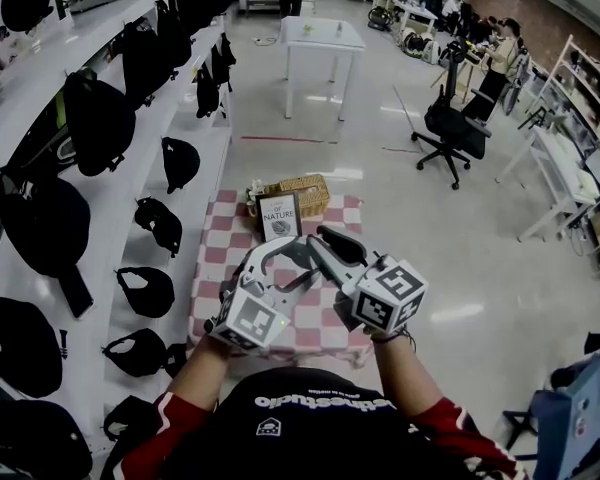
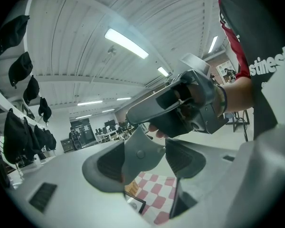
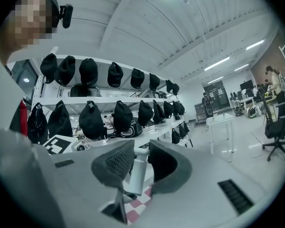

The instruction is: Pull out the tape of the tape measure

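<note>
Left gripper view shows the left gripper closed on the tape measure. This is a grey case with a round stud, wedged upright between the two dark pads, its pointed top rising above them. Just over that top lies the right gripper, seen from the side with its long grey jaw reaching in from the right. A wrist and a black sleeve show behind it.

Right gripper view shows that gripper's jaws standing a little apart. A pale upright strip shows in the gap, and I cannot tell if it is the tape. No pad can be seen pressing on it. The left gripper's marker cube sits at the left edge.

Head view has both grippers held close together in front of the chest. Their cubes are nearest the body and their tips are turned in toward each other, roughly level. The forearms come up from red sleeves on either side.

Below the grippers is a low table with a checked cloth. A wicker basket stands at the far end of the cloth, and what it holds cannot be made out. A small framed sign leans just in front of the basket.
</note>
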